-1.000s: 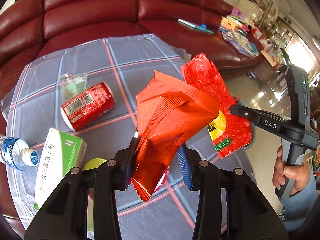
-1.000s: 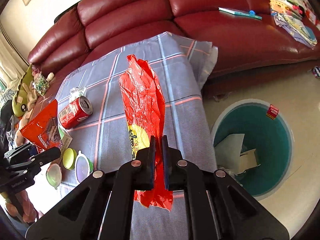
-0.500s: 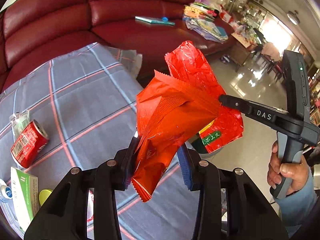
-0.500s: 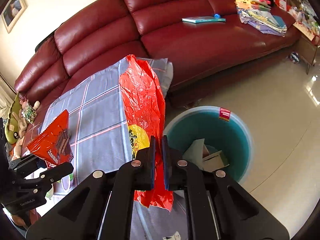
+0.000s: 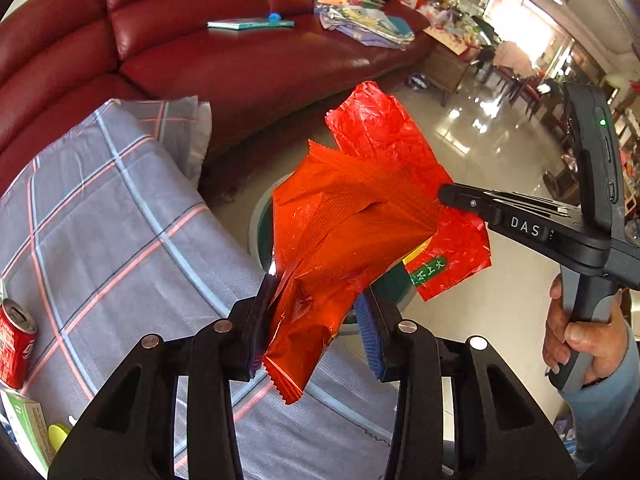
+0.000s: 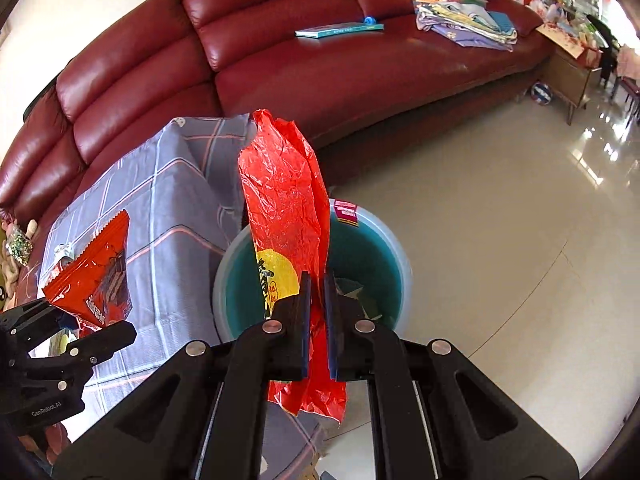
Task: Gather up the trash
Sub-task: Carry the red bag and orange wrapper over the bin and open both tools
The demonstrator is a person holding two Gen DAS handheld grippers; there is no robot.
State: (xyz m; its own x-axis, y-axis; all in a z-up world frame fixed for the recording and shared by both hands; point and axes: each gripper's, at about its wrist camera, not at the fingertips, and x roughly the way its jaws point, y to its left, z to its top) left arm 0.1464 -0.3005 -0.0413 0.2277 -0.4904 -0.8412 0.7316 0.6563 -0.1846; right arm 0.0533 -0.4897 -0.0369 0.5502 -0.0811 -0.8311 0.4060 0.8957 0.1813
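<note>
My left gripper is shut on an orange-red snack wrapper, held above the table's right edge. In the right wrist view the same wrapper and left gripper show at the lower left. My right gripper is shut on a crinkled red plastic bag with a yellow patch. The bag hangs over a teal bin that stands on the floor with paper scraps inside. From the left wrist view the bag sits behind the wrapper, and the bin's rim peeks out.
A grey plaid cloth covers the table; a red can and a green box lie at its left. A red leather sofa with a book and piled clothes runs behind. Glossy floor spreads to the right.
Both grippers have swung to the right, from over the table to its edge, each keeping its grip. The bin now lies right under the red bag, and the can has slid to the left edge.
</note>
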